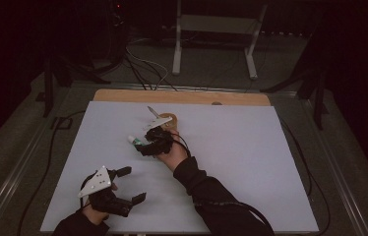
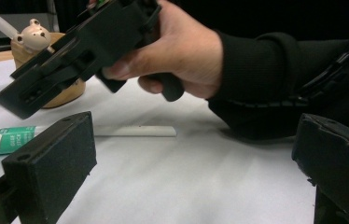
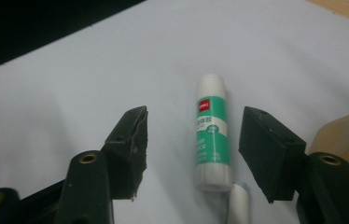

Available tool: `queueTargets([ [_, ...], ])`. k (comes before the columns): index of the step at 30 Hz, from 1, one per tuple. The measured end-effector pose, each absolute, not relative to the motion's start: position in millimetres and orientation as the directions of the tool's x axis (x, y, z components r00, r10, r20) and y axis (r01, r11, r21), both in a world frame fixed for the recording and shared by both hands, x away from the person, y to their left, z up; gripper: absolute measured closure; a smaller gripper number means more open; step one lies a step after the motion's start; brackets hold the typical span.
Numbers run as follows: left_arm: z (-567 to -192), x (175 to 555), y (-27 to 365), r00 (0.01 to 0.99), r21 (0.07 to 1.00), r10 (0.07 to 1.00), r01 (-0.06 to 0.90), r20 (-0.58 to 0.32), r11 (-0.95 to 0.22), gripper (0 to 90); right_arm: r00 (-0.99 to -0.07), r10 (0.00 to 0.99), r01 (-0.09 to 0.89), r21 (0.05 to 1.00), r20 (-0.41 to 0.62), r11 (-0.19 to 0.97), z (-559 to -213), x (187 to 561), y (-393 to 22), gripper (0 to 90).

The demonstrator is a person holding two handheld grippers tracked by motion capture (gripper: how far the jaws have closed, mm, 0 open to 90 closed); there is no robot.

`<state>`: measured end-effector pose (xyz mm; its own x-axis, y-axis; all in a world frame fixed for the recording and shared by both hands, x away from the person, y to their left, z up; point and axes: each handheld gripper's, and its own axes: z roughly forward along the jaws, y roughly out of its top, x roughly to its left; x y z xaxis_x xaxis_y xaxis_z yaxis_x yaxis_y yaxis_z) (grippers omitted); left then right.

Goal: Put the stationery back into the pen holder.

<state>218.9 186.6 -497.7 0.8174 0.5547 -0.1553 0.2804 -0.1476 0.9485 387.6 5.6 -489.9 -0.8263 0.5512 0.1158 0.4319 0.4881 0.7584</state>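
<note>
A green-and-white glue stick (image 3: 212,135) lies flat on the white tabletop (image 1: 251,147), its white cap pointing away from the right gripper. My right gripper (image 3: 195,119) hangs just over it, open, one jaw on each side, and a gap shows between each pad and the tube. In the high view this gripper (image 1: 145,146) is mid-table, with the glue stick (image 1: 135,140) poking out to its left. My left gripper (image 1: 132,185) rests open near the front left with nothing between its jaws. From the left gripper view the glue stick (image 2: 4,140) lies under the right hand.
A white rod-like stick (image 2: 135,131) lies end to end with the glue stick. A tan wooden holder (image 1: 168,119) topped by a small bear figure (image 2: 33,33) stands just behind the right gripper. The wooden table edge (image 1: 182,96) runs along the back, and cables trail off both sides.
</note>
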Motion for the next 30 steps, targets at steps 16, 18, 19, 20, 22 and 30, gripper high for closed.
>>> queueTargets([
  [16,-498.7,219.5,186.1,0.822,0.947,0.544,0.288,-0.169,-0.141,0.4,-0.823,0.565,0.454,0.669,0.061,0.589,-512.5,403.0,23.6,53.6],
  [18,-498.5,219.3,186.0,0.822,0.947,0.544,0.288,-0.168,-0.141,0.4,-0.82,0.569,0.461,0.658,0.06,0.595,-514.0,404.3,26.3,54.8],
  [19,-498.5,219.2,186.0,0.822,0.947,0.544,0.288,-0.169,-0.141,0.4,-0.819,0.572,0.463,0.65,0.054,0.602,-514.8,405.0,27.9,55.4],
  [20,-498.5,219.3,186.1,0.822,0.947,0.544,0.289,-0.17,-0.14,0.4,-0.818,0.573,0.465,0.644,0.051,0.607,-515.9,405.8,29.3,55.7],
  [22,-498.7,219.5,186.0,0.822,0.946,0.543,0.289,-0.169,-0.143,0.4,-0.814,0.579,0.476,0.629,0.051,0.614,-517.9,407.4,32.1,56.8],
  [30,-498.9,219.6,185.9,0.824,0.946,0.54,0.291,-0.171,-0.144,0.4,-0.822,0.569,0.462,0.583,-0.002,0.669,-524.7,408.8,42.7,64.0],
])
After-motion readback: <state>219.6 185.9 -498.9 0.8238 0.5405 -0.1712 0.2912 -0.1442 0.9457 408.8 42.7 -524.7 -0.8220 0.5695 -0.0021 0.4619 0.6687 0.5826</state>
